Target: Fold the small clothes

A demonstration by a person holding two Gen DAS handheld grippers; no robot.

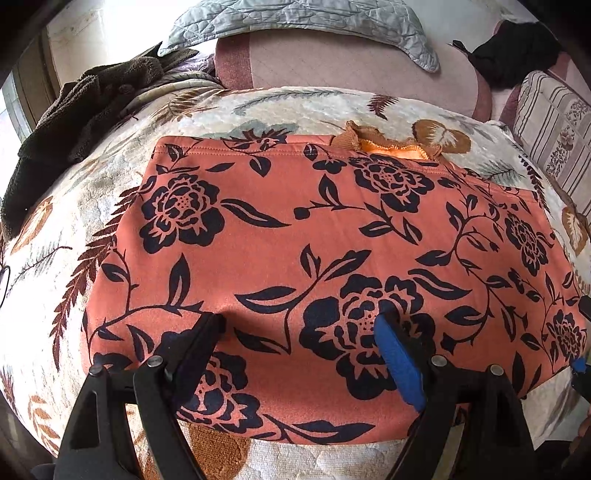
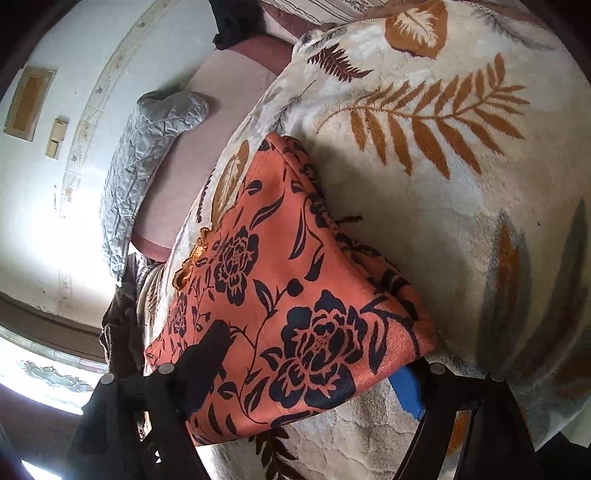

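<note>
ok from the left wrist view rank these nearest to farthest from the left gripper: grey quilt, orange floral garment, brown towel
1. orange floral garment, directly under the open left gripper
2. brown towel, crumpled at the far left of the bed
3. grey quilt, at the top, beyond the pink sheet

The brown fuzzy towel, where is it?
In the left wrist view, the brown towel lies bunched at the far left, beyond the orange garment.

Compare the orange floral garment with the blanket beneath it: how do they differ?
The orange floral garment has dark flowers on an orange ground; the blanket has brown fern leaves on cream. The garment looks smooth, the blanket plush. The garment covers only part of the wider blanket. Both carry plant prints.
</note>
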